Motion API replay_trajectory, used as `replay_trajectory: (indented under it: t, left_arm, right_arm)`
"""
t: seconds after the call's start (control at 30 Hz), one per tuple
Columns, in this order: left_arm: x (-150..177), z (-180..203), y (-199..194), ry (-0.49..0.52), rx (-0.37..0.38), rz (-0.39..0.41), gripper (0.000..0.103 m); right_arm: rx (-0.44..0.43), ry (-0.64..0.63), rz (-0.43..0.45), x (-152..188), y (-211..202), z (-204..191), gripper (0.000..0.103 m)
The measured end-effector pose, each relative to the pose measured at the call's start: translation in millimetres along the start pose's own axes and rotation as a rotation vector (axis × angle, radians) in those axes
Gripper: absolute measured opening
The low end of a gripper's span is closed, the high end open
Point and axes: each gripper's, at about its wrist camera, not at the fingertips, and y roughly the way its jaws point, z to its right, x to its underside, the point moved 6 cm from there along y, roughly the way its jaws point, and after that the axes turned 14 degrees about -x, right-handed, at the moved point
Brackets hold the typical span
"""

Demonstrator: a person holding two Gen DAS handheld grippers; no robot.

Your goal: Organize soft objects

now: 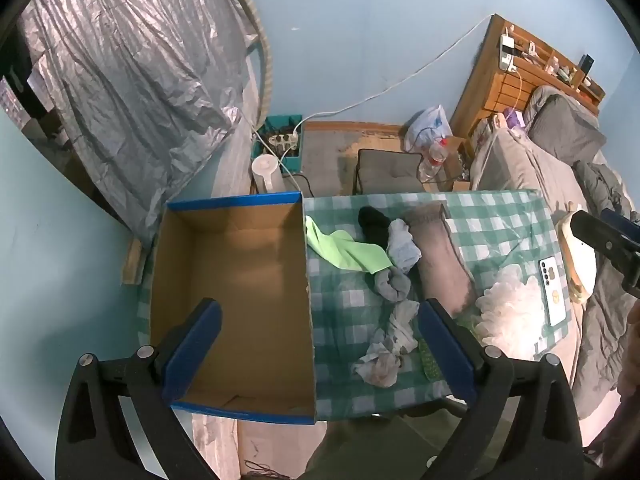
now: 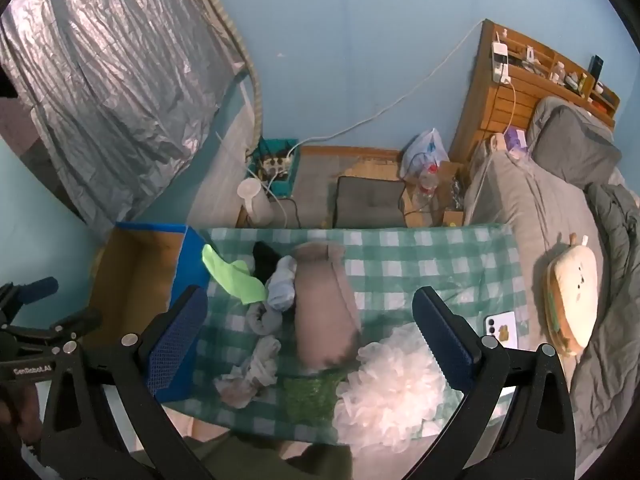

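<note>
An empty blue-edged cardboard box (image 1: 240, 280) stands at the left of the green checked table (image 1: 500, 224); it also shows in the right wrist view (image 2: 132, 276). Beside it lie a lime cloth (image 1: 348, 252), a black sock (image 1: 374, 224), pale blue socks (image 1: 404, 248), a grey sock (image 1: 394, 286), a crumpled white cloth (image 1: 384, 352), a beige pouch (image 1: 440, 256) and a white mesh pouf (image 1: 508, 312). My left gripper (image 1: 320, 344) is open and empty, above the box's right wall. My right gripper (image 2: 308, 336) is open and empty, above the beige pouch (image 2: 326, 316) and pouf (image 2: 392, 384).
A white phone (image 1: 554, 292) lies at the table's right edge. A sandwich plush (image 2: 572, 300) rests on the grey bed (image 2: 520, 200) to the right. Behind the table are a grey cushion (image 2: 370, 200), water bottles, a teal crate with a power strip (image 2: 278, 164) and a silver tarp (image 2: 120, 92).
</note>
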Motion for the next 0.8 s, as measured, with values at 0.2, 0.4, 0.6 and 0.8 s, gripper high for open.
replay_trajectory:
  t: [0.2, 0.4, 0.6, 0.8]
  left_arm:
    - [8.2, -3.8, -2.4, 0.0, -0.001, 0.005, 0.099]
    - [12.2, -0.8, -1.8, -0.002, -0.001, 0.004, 0.099]
    - [13.2, 0.3, -0.2, 0.0, -0.006, 0.001, 0.099]
    - [16.1, 2.4, 2.7, 0.002, -0.007, -0.009, 0.099]
  right_arm:
    - [0.0, 0.001, -0.001, 0.6, 0.1, 0.4, 0.101]
    - [-0.001, 0.0, -0.004, 1.6, 0.6, -0.1, 0.101]
    - [0.001, -0.004, -0.004, 3.2, 0.1, -3.5, 0.101]
    - [0.002, -0.003, -0.009, 4.5, 1.0, -4.1, 0.101]
